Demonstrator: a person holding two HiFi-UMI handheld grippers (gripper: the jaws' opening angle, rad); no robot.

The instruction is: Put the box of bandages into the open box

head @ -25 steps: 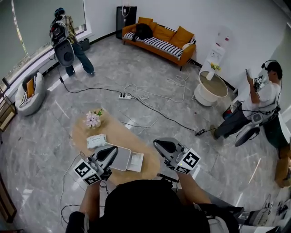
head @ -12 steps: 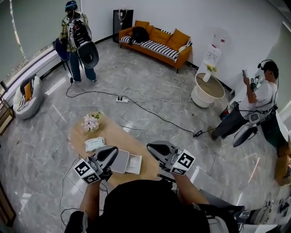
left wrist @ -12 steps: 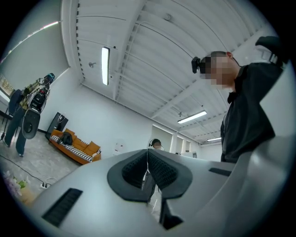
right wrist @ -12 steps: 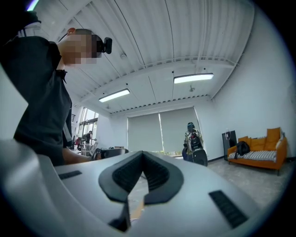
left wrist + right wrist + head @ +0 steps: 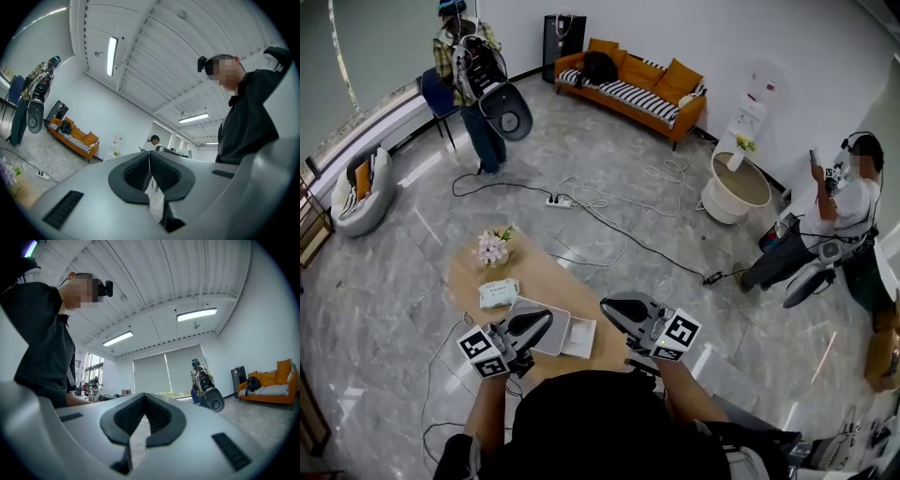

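Bandage box (image 5: 499, 292) | untouched on counter (image 5: 539, 272), beside open box (image 5: 555, 328) | left claw (image 5: 546, 319), right claw (image 5: 607, 307): clenched, empty, poised for pickup

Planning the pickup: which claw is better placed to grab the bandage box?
Probably left. The left claw hovers nearer the bandage box, left of the open box; the right claw is beyond that box. Both are shut and empty.

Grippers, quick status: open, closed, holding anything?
Left gripper: closed, holding nothing.
Right gripper: closed, holding nothing.
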